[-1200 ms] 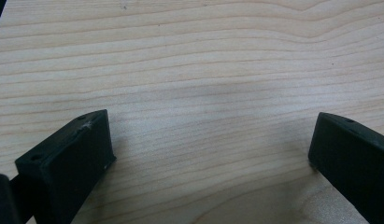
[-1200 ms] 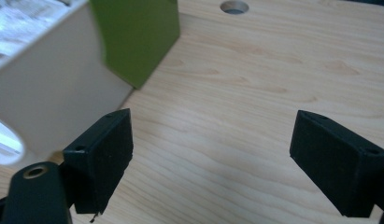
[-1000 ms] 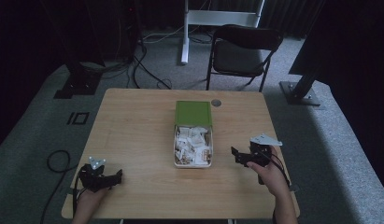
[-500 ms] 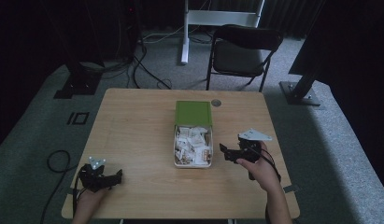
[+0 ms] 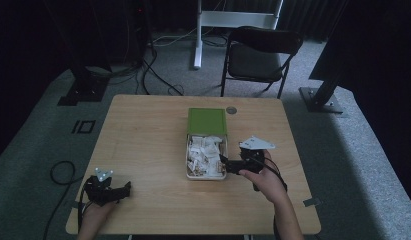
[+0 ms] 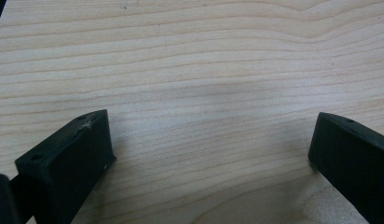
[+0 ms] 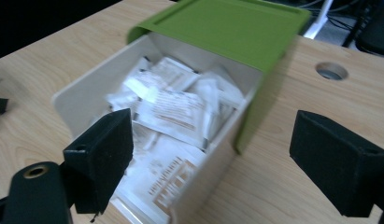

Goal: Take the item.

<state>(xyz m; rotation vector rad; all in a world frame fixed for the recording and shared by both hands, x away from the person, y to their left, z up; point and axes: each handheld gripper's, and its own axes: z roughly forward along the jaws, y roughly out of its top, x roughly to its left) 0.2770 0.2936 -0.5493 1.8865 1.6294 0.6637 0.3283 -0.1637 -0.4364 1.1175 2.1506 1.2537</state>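
Packets (image 7: pixel 173 109) fill the white box (image 5: pixel 189 159) under its half-slid green lid (image 5: pixel 207 121). Right gripper (image 5: pixel 226 163), jaws wide and empty, sits at the box's near right corner. Left gripper (image 5: pixel 124 189) gapes, empty, well left of the box.

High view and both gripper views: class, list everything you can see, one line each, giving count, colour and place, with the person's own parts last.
Light wooden table: one, pale wood, centre of the high view.
White rectangular box: one, white, middle of the table, open at the near end.
Green sliding lid: one, green, over the box's far end.
White paper packets: many, white with brown print, piled inside the box.
Round cable hole: one, grey, in the table right of the lid.
Black folding chair: one, black, on the floor beyond the table.
White stand: one, white, far floor.
Right gripper: one, black, at the box's right wall, jaws open.
Left gripper: one, black, near left table corner, jaws open.
Hands: two, one holding each gripper.
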